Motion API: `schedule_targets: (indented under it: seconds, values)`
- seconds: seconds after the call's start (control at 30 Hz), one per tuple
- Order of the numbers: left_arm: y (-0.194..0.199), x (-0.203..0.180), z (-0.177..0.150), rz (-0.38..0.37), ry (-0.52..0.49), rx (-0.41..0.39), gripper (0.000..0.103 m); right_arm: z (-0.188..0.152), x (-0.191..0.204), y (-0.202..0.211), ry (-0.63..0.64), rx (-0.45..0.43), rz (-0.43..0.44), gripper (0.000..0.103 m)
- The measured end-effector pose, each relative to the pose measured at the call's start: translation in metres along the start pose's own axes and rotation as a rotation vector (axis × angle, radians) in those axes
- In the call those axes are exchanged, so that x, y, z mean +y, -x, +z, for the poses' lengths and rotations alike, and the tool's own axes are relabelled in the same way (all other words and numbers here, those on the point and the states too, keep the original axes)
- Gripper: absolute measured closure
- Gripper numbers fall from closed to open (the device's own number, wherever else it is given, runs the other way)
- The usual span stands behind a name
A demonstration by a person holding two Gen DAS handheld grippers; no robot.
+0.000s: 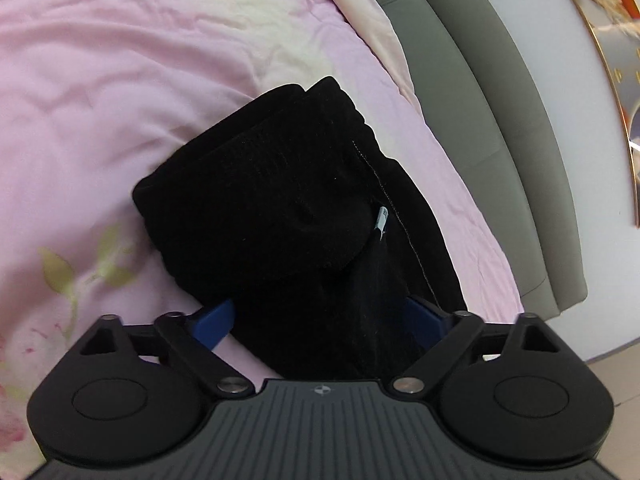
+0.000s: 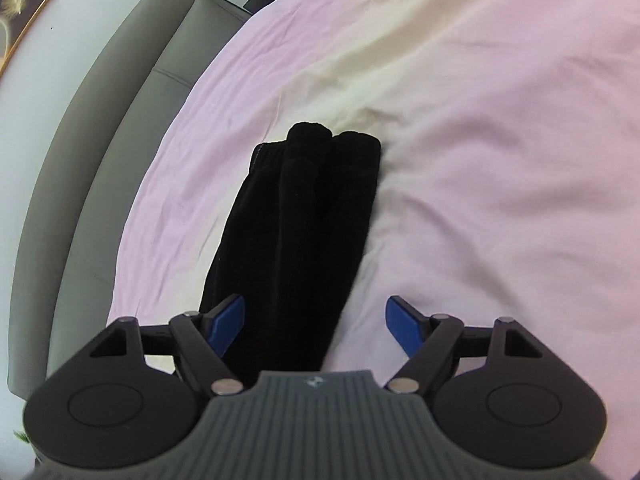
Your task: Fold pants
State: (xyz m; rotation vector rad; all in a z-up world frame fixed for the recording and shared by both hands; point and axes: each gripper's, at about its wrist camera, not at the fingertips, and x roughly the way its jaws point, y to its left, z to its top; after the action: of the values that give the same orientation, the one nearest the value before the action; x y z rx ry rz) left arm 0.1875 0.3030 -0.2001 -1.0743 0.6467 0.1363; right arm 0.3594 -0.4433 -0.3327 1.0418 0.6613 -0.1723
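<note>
Pants (image 1: pixel 288 208), black, folded on pink bedsheet (image 1: pixel 100 92), both claws open.

Black pants (image 1: pixel 288 208) folded (layered bundle) on pink bedsheet (image 1: pixel 100 100)

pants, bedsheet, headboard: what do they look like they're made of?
Pants: black, soft, matte, thick fabric, maybe velvet or corduroy; faint ribbing and visible stitching, light-coloured zipper pull.
Bedsheet: thin pink woven cloth with floral print; fine wrinkles.
Headboard: grey padded panels, smooth with slight sheen and seams; looks like leather or faux leather.
</note>
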Motion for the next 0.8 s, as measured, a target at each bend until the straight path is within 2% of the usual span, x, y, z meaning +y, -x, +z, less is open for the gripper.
schedule_targets:
  seconds: [0.13,0.3,0.33,0.4,0.43,0.5,0.57,0.6,0.63,0.67,0.8]
  values:
    - [-0.012,0.007,0.0,0.014,0.055,-0.01,0.0,0.002,0.006,-0.028,-0.003,-0.036,0.006,0.023]
    - [-0.013,0.021,0.0,-0.006,0.202,-0.06,0.0,0.004,0.01,-0.053,0.02,-0.082,-0.003,0.023]
    - [-0.014,0.022,-0.001,-0.003,0.224,-0.07,0.0,0.005,0.011,-0.056,0.028,-0.081,-0.004,0.026]
    - [-0.015,0.021,-0.002,0.007,0.245,-0.094,0.0,0.009,0.013,-0.059,0.042,-0.046,0.019,0.059]
    - [-0.016,0.017,-0.001,0.009,0.236,-0.103,0.0,0.01,0.012,-0.059,0.037,-0.025,0.042,0.079]
    - [-0.016,0.011,-0.001,0.043,0.199,-0.106,0.0,0.015,0.009,-0.053,0.031,-0.024,0.062,0.087]
    - [-0.008,0.016,-0.005,0.112,0.239,-0.098,0.035,0.019,0.01,-0.046,0.046,-0.022,0.064,0.087]
    - [-0.002,0.021,-0.008,0.106,0.271,-0.101,0.038,0.021,0.009,-0.043,0.043,-0.018,0.054,0.087]
    - [0.004,0.027,-0.013,0.091,0.304,-0.102,0.033,0.022,0.008,-0.041,0.029,-0.012,0.05,0.086]
    - [0.005,0.033,-0.019,0.087,0.335,-0.097,0.019,0.023,0.006,-0.041,0.011,-0.005,0.051,0.085]
    - [0.002,0.037,-0.035,0.051,0.311,-0.132,0.011,0.022,0.001,-0.044,-0.018,0.003,0.045,0.079]
